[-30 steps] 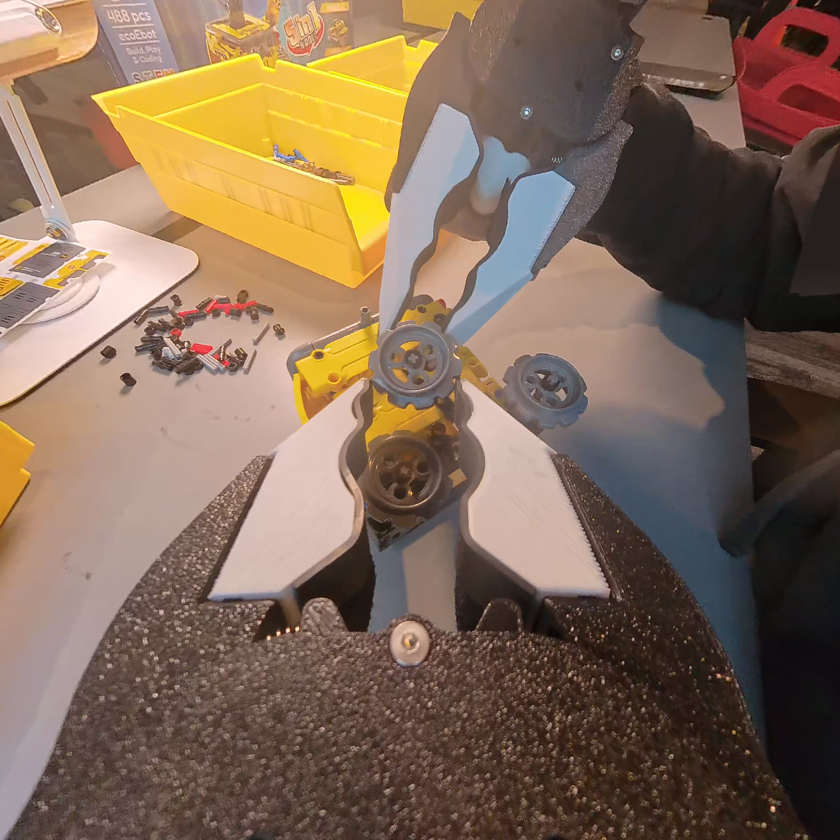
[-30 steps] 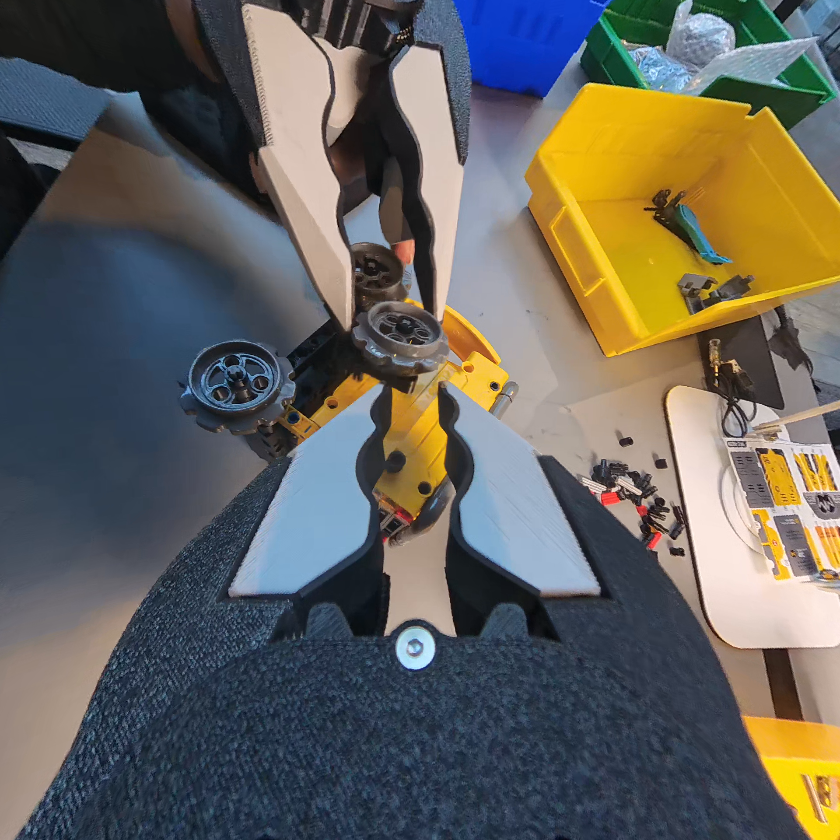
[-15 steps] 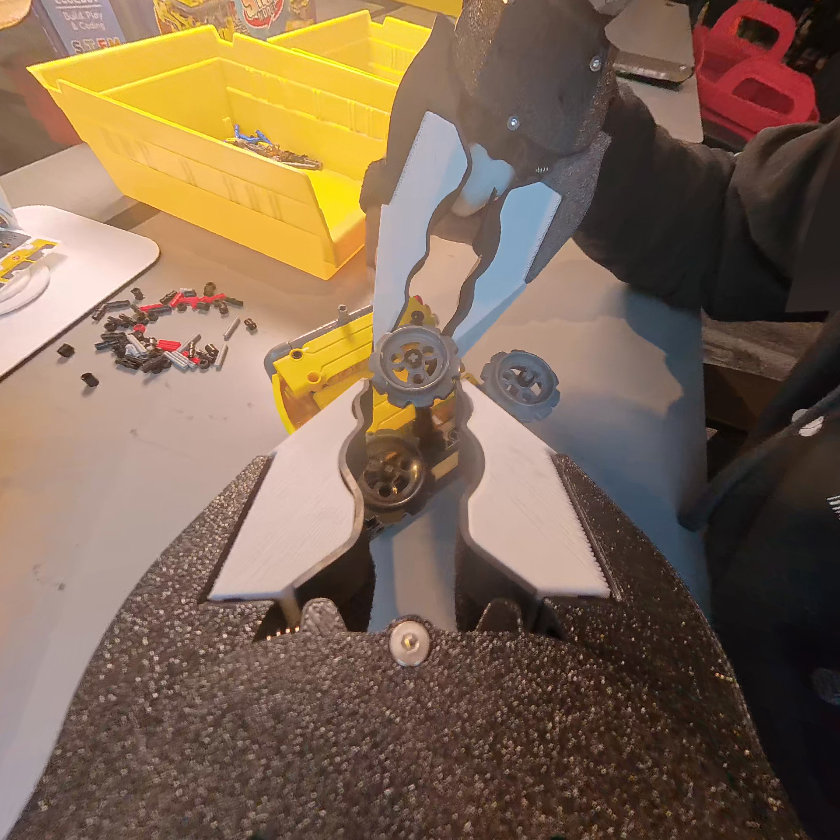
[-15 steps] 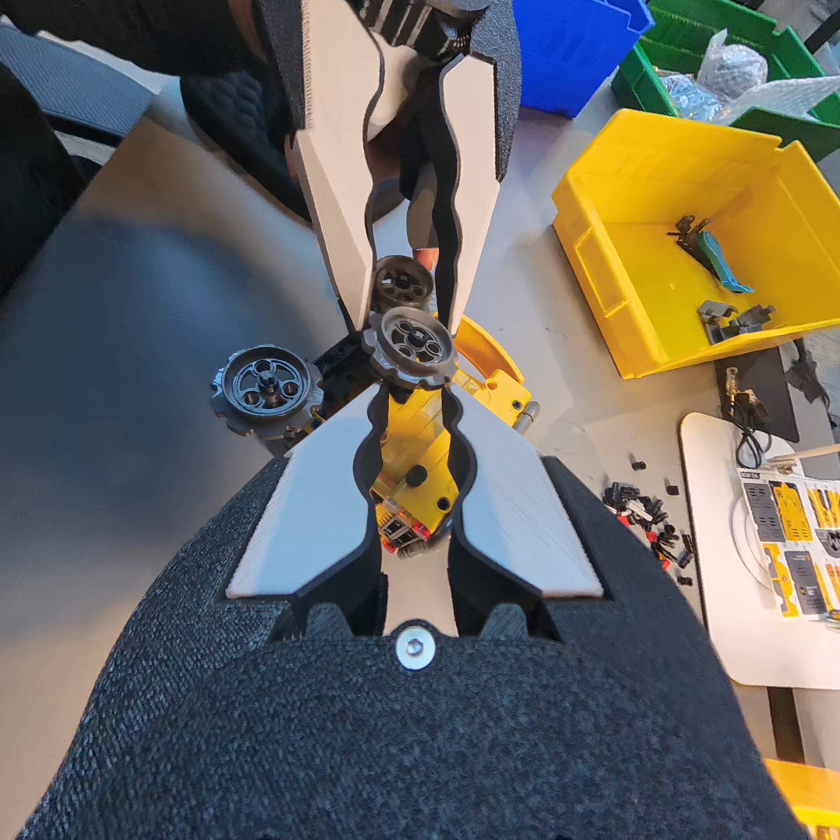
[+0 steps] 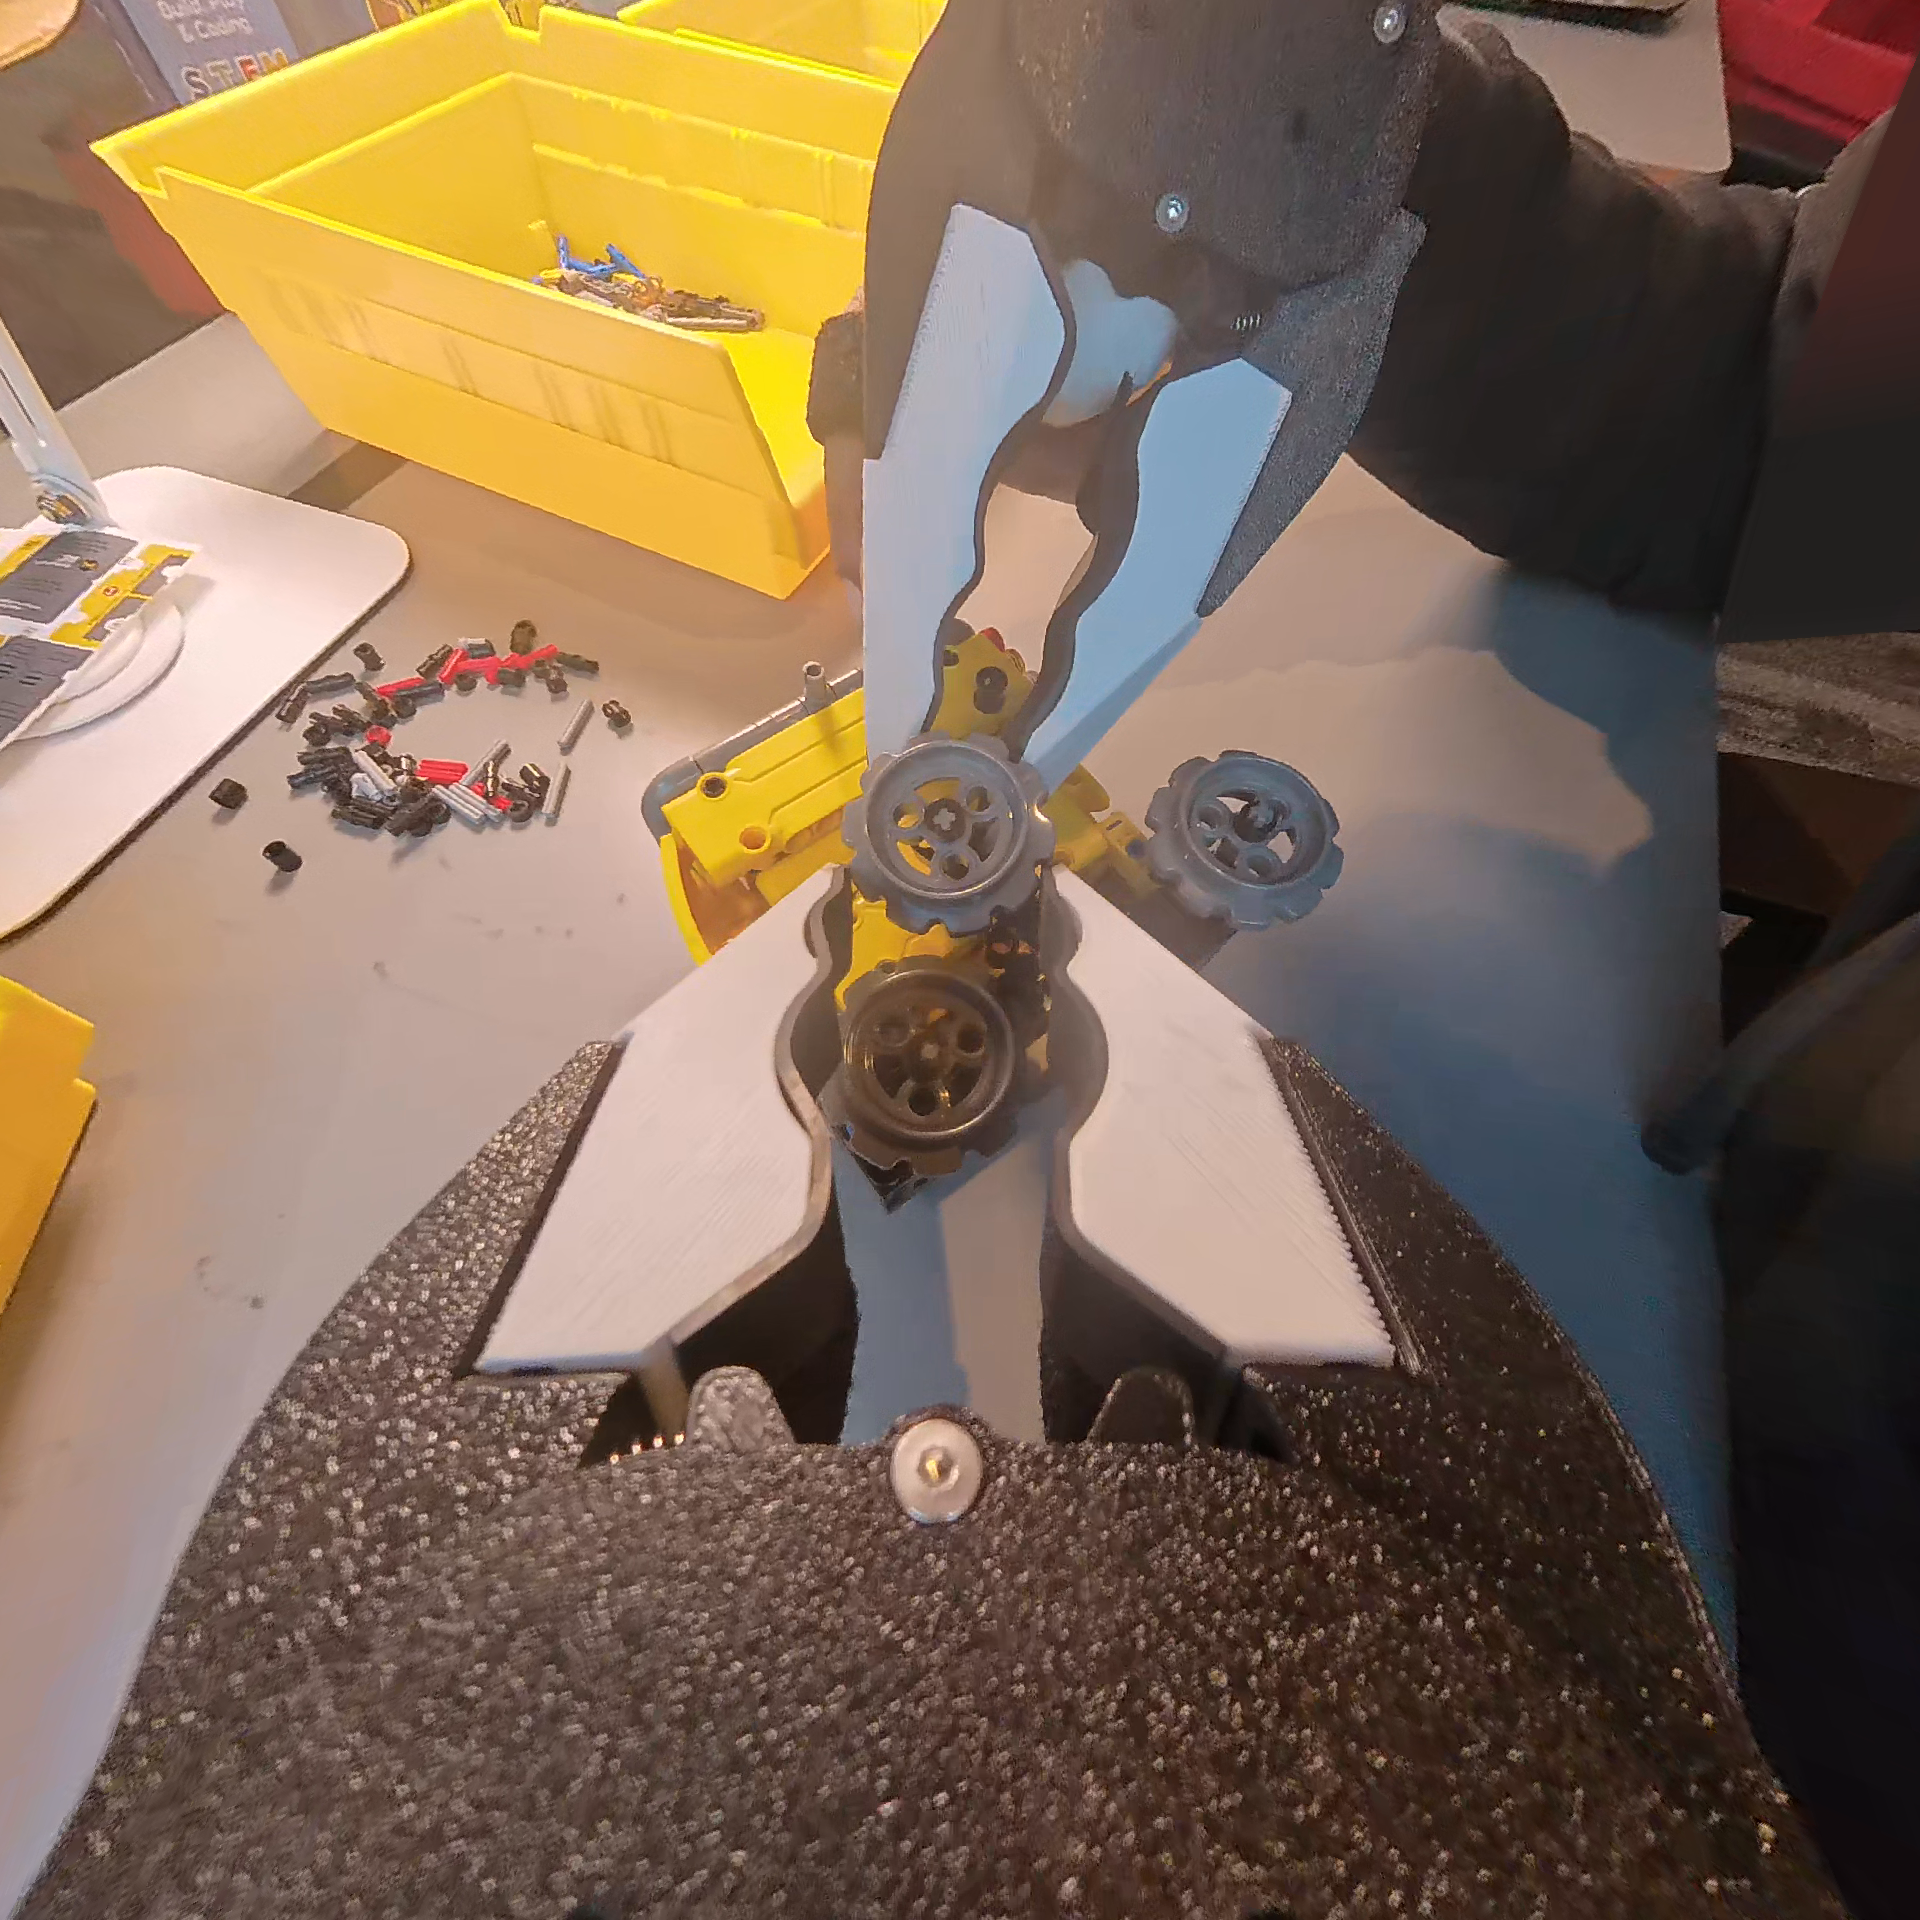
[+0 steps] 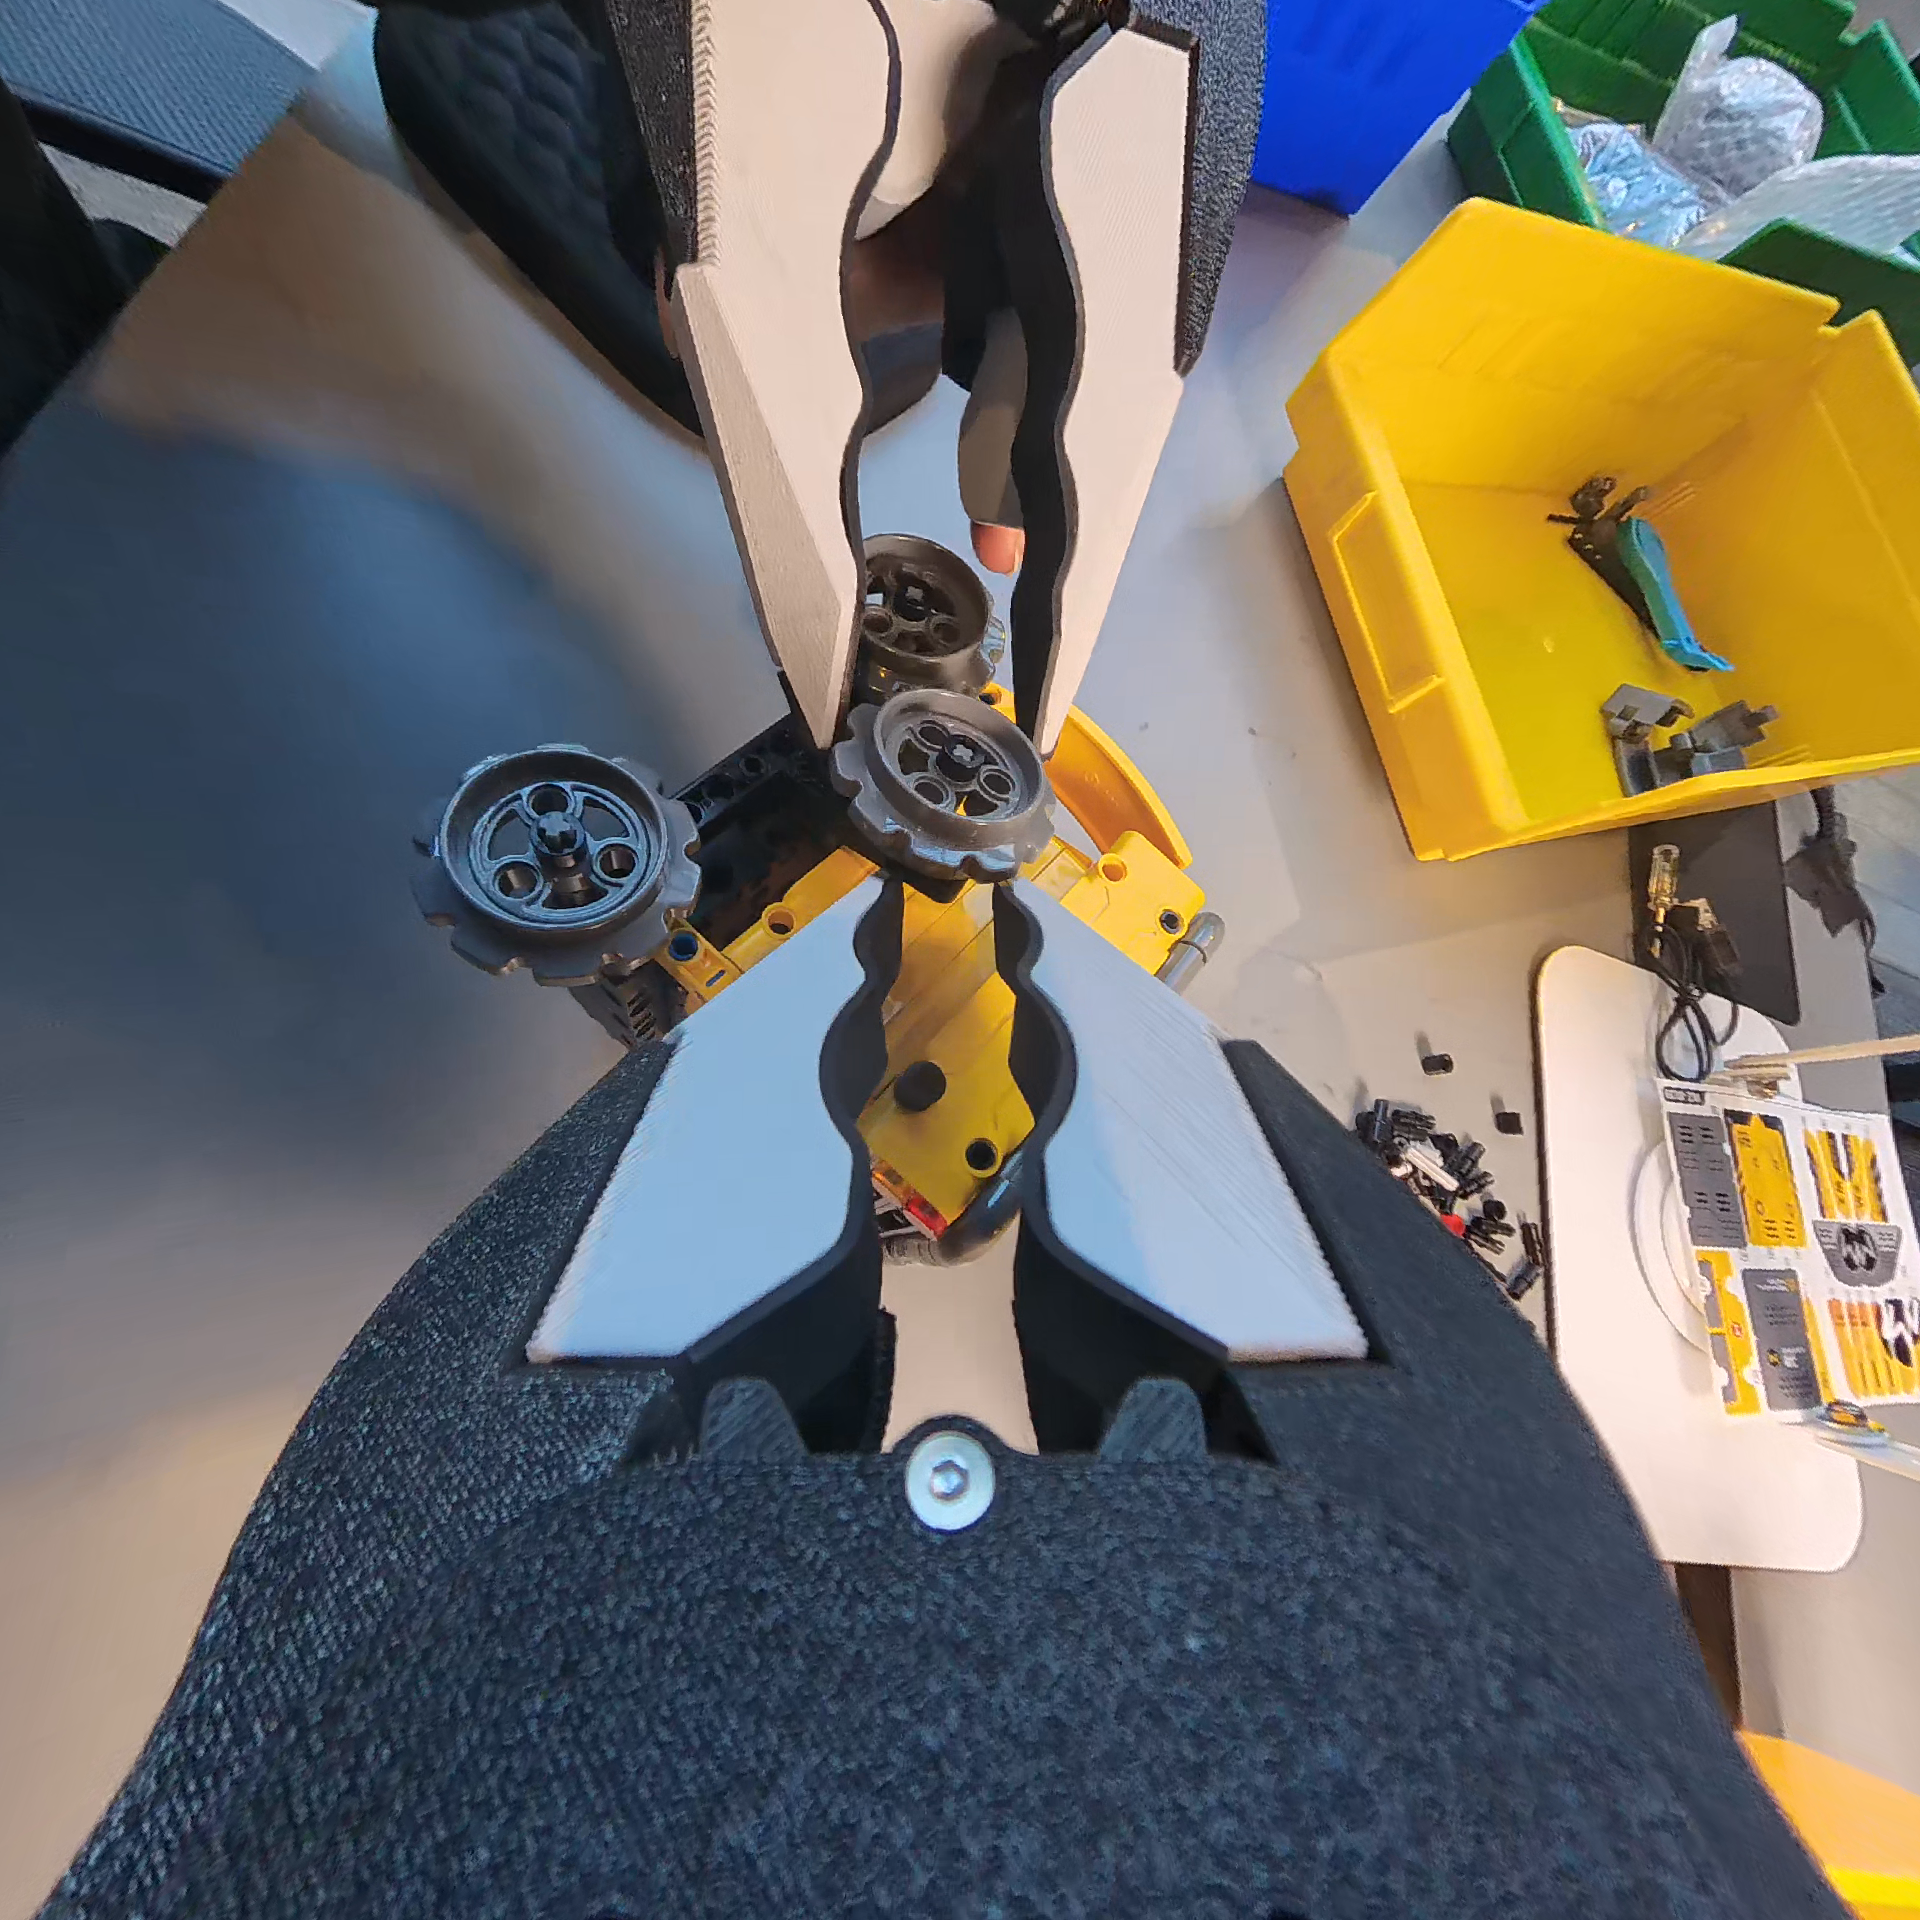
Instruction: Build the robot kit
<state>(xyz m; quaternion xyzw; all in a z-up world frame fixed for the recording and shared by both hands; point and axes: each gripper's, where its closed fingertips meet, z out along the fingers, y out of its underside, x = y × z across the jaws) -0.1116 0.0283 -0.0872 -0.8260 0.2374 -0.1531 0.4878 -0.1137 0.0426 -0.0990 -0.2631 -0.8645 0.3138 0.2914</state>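
Between both tongs' tips sits the grey wheel (image 5: pixel 943 831): our left gripper (image 5: pixel 940 925) clamps the model (image 5: pixel 769 810), right gripper (image 6: pixel 940 883) pinches the wheel; we'd keep them steady.

Hobby assembly workbench, grey tabletop (image 5: pixel 312 1091), yellow parts bins (image 5: pixel 499 343), blue bin (image 6: pixel 1351 94), green bins (image 6: pixel 1538 125), loose connector pins (image 5: pixel 436 748), sticker sheet (image 6: pixel 1808 1257)

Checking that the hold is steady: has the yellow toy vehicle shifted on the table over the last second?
No. In the left wrist view the yellow toy vehicle keeps the same gap to the pile of small parts on the table.
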